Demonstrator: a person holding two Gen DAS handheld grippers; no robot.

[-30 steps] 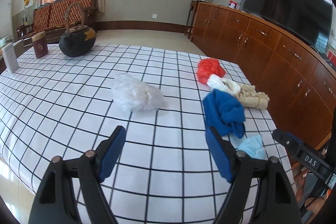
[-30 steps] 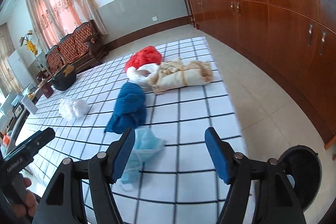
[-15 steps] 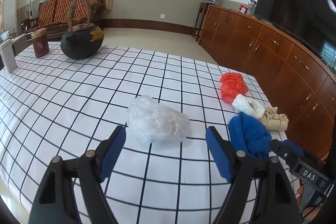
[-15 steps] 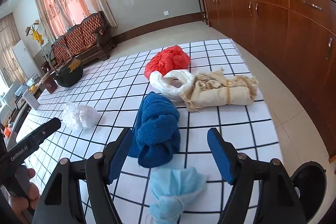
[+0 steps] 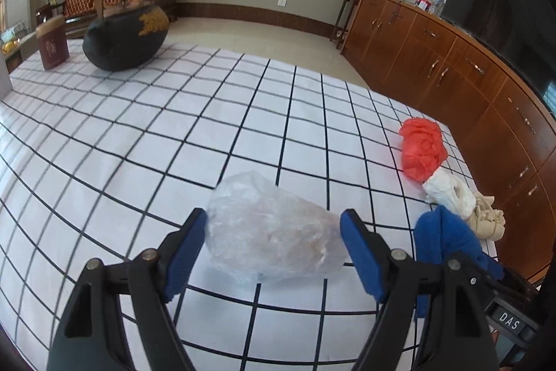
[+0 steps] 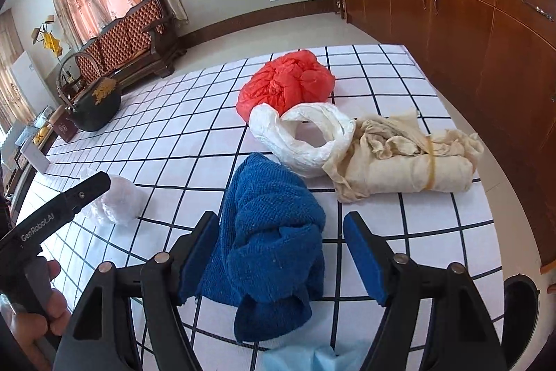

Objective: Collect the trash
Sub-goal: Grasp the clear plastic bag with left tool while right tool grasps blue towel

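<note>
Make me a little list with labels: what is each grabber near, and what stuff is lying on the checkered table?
left gripper: open, around the clear plastic bag
right gripper: open, around the blue cloth
table: white cloth with black grid
other trash: red bag, white bag, tied beige bundle, light blue mask
far end: black kettle, brown tin

- I see clear bag (image 5: 271, 232) btwn left gripper (image 5: 272, 249) pads, lower centre
- towel (image 6: 271, 232) btwn right gripper (image 6: 281, 252) pads
- kettle (image 5: 125, 37) upper left, on tablecloth (image 5: 139, 134)
</note>
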